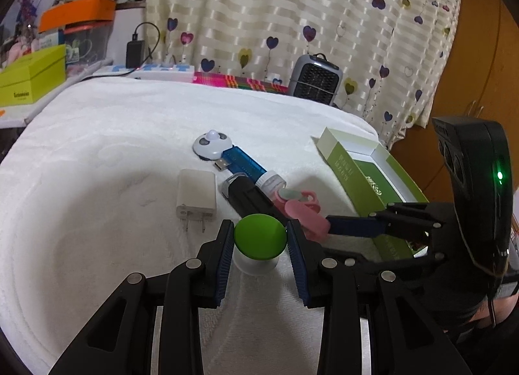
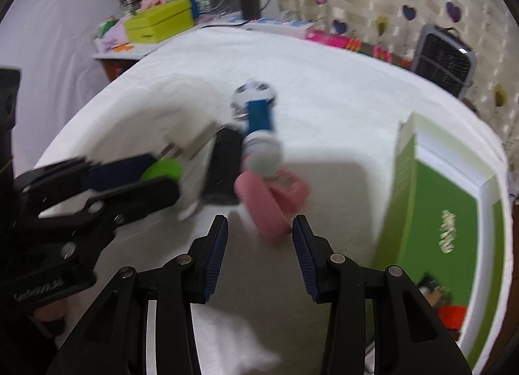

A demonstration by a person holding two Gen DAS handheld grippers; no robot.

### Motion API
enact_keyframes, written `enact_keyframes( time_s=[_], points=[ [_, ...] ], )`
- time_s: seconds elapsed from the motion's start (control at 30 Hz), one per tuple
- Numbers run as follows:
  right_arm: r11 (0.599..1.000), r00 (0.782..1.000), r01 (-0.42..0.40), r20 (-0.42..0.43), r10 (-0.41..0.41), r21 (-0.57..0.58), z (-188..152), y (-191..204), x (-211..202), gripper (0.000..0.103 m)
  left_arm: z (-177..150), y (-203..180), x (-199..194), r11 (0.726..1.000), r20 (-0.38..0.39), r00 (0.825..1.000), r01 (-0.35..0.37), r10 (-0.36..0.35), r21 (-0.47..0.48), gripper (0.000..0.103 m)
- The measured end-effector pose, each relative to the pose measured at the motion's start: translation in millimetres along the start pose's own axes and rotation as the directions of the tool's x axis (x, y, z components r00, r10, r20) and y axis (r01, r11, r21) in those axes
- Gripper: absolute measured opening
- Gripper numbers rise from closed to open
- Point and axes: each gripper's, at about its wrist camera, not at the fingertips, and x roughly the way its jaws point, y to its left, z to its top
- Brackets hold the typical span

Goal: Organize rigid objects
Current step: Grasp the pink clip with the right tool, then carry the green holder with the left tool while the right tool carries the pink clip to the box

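1. The left gripper point(image 1: 260, 235) is closed on the green-topped knob point(image 1: 260, 234), both pads pressed to the rim of its round cap; its white base rests on the white towel point(image 1: 97, 180).
2. The knob is judged light, stiff and smooth; a hold across the cap's widest part is favoured, since the curved edge may slip.
3. The right gripper point(image 2: 259, 229) is held part open and empty, the pink clip point(image 2: 269, 203) just ahead of it; the open green box point(image 2: 447, 199) is seen at the right.
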Motion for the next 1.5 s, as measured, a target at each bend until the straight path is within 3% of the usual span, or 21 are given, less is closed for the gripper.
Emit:
enact_keyframes(
  time_s=[0.3, 0.37, 0.47, 1.07, 1.5],
  points=[
    [0.999, 0.999, 0.033, 0.012, -0.033, 0.0, 2.6, 2.8, 5.3, 0.042, -1.2, 5.7, 3.0, 1.0, -0.015, 1.0, -0.005, 0.004, -0.015, 0.032],
    [0.999, 0.999, 0.038, 0.006, -0.038, -0.014, 4.1, 5.7, 8.6, 0.027, -0.8, 5.6, 3.6, 1.0, -0.018, 1.0, -0.003, 0.003, -0.015, 0.032],
    [0.999, 0.999, 0.04, 0.007, -0.04, -0.026, 6.0, 8.6, 10.8, 0.019, -1.4, 4.9, 4.9, 1.0, -0.025, 1.0, -0.004, 0.004, -0.012, 0.032],
    [0.999, 0.997, 0.025, 0.073, -0.029, 0.046, -5.1, 2.7, -8.4, 0.019, -2.5, 3.6, 7.7, 1.0, -0.032, 0.999, -0.001, 0.001, -0.006, 0.032],
    [0.994, 0.991, -0.011, 0.137, -0.004, 0.104, -22.1, -3.4, -28.7, 0.019, -4.7, -12.9, 1.4, 0.998, -0.023, 0.999, -0.042, 0.043, 0.039, 0.032]
  ],
)
